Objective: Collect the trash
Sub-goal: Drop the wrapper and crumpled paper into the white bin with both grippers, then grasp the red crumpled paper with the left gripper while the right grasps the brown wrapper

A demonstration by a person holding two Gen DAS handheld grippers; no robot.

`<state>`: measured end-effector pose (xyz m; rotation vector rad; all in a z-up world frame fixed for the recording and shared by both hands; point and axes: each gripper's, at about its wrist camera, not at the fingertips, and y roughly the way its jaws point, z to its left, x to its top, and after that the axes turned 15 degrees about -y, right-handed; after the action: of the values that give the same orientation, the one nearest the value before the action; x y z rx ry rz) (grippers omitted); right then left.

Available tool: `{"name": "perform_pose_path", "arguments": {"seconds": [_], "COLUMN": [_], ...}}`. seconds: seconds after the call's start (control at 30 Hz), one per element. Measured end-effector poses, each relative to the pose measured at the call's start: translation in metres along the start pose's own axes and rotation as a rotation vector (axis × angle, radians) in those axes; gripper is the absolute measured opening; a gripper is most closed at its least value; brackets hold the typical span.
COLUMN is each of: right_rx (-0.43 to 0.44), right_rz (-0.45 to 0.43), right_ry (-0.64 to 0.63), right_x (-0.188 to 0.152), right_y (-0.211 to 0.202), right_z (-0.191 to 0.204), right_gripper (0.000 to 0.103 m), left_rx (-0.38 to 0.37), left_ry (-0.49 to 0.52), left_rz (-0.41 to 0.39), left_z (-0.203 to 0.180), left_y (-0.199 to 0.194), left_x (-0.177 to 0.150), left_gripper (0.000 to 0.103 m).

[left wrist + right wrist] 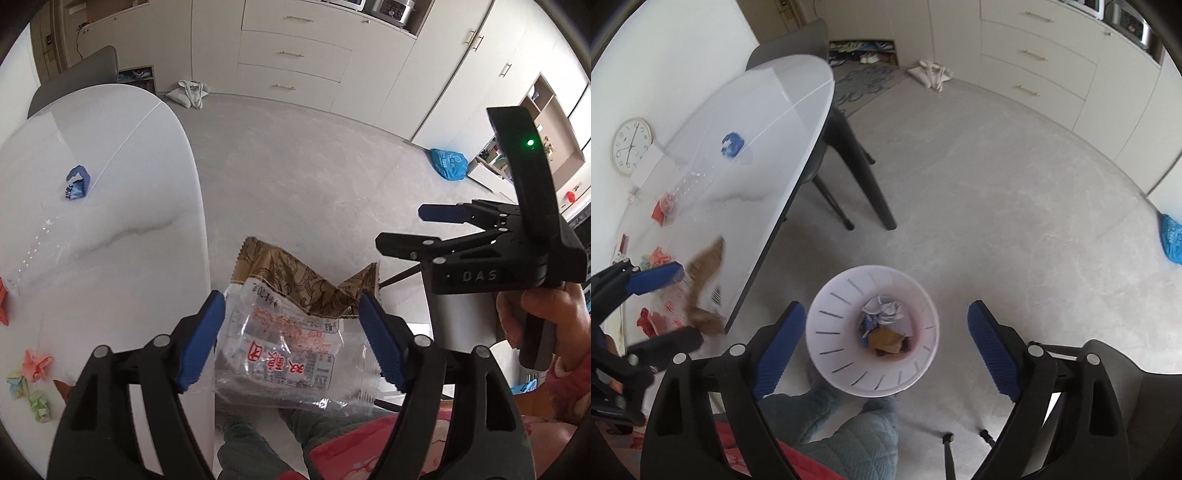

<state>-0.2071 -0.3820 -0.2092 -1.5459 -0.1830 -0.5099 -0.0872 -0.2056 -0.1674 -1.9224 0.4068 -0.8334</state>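
Observation:
A clear-and-brown snack wrapper [295,332] hangs between the blue pads of my left gripper [293,325], beside the table's edge. The jaws stand wide and the wrapper looks loose. In the right wrist view the wrapper [705,288] is blurred, left of the bin. My right gripper [886,347] is open and empty above a white slotted bin [831,314] on the floor, which holds crumpled paper and a brown wrapper. It shows in the left wrist view too, my right gripper [410,229]. A crumpled blue wrapper [77,184] lies on the white table [129,221].
Folded paper pieces [35,365] and a clear plastic item [29,251] lie on the table [757,122]. A dark chair [857,166] stands under it. A blue bag [1171,240] and a white tote [932,75] lie on the floor by the cabinets. The person's legs [842,424] are below.

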Motion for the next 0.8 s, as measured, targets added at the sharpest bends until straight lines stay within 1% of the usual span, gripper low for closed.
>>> {"name": "perform_pose_path", "arguments": {"seconds": [0.03, 0.13, 0.27, 0.37, 0.4, 0.53, 0.67, 0.8], "right_rx": [-0.006, -0.014, -0.012, 0.019, 0.03, 0.064, 0.115, 0.171], "right_rz": [-0.004, -0.017, -0.021, -0.032, -0.038, -0.066, -0.091, -0.102], "right_ry": [0.004, 0.021, 0.033, 0.028, 0.02, -0.048, -0.152, -0.264], "right_x": [0.0, 0.003, 0.01, 0.018, 0.021, 0.042, 0.065, 0.087], "right_y": [-0.005, -0.013, -0.015, -0.017, -0.018, -0.024, -0.029, -0.026], "right_z": [-0.003, -0.01, -0.012, -0.006, -0.002, 0.025, 0.059, 0.101], "right_gripper": [0.09, 0.09, 0.09, 0.09, 0.09, 0.096, 0.096, 0.096], "left_rx": [-0.002, -0.008, 0.012, 0.057, 0.072, 0.135, 0.211, 0.291], "left_ry": [0.002, 0.0, -0.028, -0.065, -0.078, -0.136, -0.221, -0.3], "left_rz": [-0.003, -0.02, -0.048, -0.097, -0.112, -0.17, -0.222, -0.25], "left_z": [-0.002, -0.002, 0.005, 0.018, 0.023, 0.048, 0.082, 0.117], "left_y": [0.0, -0.003, -0.013, -0.027, -0.033, -0.06, -0.087, -0.109], "left_x": [0.0, -0.001, 0.0, 0.002, 0.001, -0.004, -0.014, -0.032], "left_gripper": [0.083, 0.09, 0.091, 0.092, 0.095, 0.095, 0.095, 0.095]}}
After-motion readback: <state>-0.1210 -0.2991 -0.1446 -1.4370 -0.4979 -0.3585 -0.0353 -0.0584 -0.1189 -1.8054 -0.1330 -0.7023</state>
